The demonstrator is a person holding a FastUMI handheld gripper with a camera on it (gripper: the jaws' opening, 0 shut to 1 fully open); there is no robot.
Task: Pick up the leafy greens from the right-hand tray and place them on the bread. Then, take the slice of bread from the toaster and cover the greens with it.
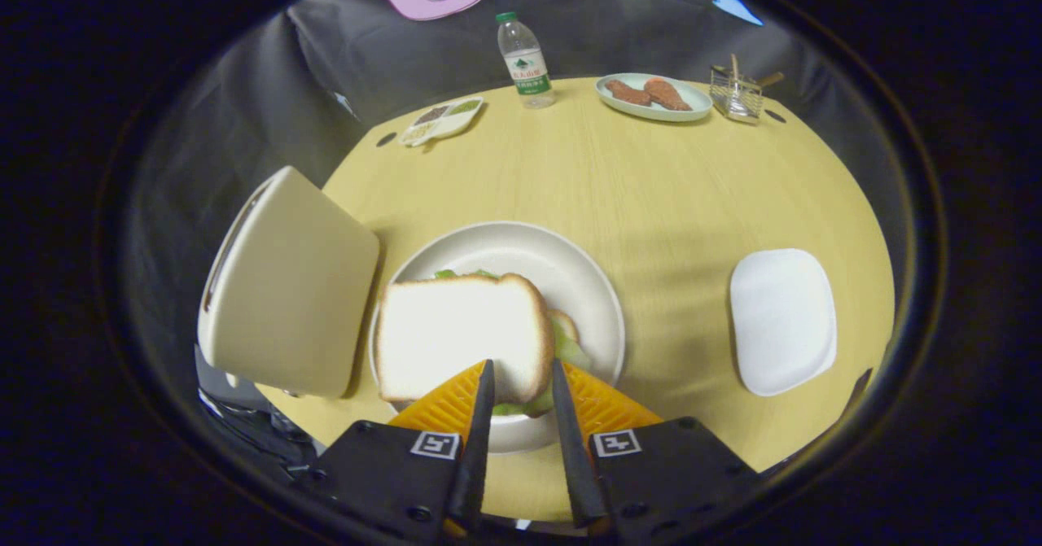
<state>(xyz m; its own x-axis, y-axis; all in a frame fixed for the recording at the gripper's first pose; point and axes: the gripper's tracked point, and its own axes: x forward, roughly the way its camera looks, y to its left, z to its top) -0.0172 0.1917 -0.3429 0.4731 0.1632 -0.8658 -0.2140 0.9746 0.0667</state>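
A slice of white bread [456, 334] lies face up on the leafy greens [570, 347], which peek out at its right and near edges. The crust of a lower slice [566, 322] shows beneath them. All of this rests on a round cream plate [521, 245]. My gripper [521, 364] hovers over the top slice's near right corner, its fingers a narrow gap apart and not pressing on the slice. The cream toaster [285, 286] stands just left of the plate. The white right-hand tray [781, 318] holds nothing.
At the far side of the round wooden table stand a water bottle [525, 62], a plate of fried pieces [651, 94], a small divided dish [441, 119] and a wire holder [737, 90].
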